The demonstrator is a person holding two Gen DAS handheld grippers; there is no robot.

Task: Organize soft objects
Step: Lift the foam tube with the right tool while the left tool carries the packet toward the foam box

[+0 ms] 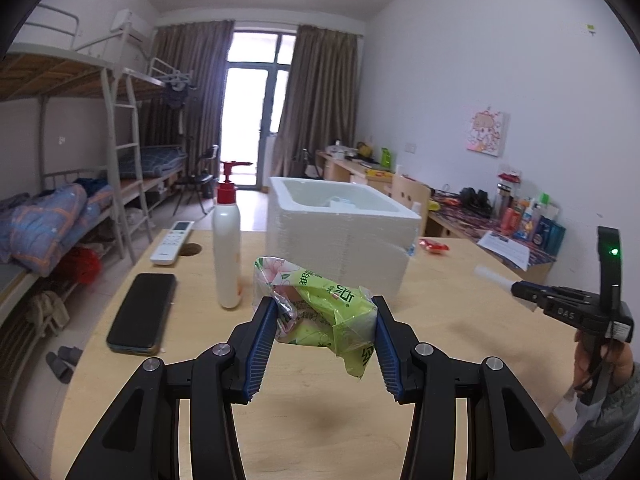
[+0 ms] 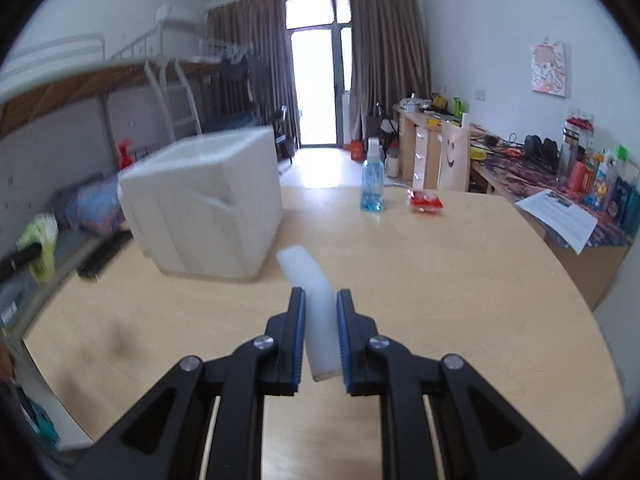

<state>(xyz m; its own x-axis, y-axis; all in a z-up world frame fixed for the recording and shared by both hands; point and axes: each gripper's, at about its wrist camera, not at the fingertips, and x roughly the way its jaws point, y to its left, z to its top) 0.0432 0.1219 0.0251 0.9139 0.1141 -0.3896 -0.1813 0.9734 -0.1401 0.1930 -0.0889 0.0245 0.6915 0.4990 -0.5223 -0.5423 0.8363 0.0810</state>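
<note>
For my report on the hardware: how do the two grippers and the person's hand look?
Both the left gripper and the right gripper are black linkages with silver pivot bolts and blue ribbed pads. In the left wrist view, the right gripper shows a green light and white lettering; the hand wears a grey sleeve.

On the table [image 1: 460,320], the box [image 1: 340,236] sits mid-table toward the far edge. Left of it stands the bottle [image 1: 227,240], with the remote [image 1: 172,242] and phone [image 1: 142,312] by the left edge. The packet [image 1: 434,246] lies right of the box.
</note>
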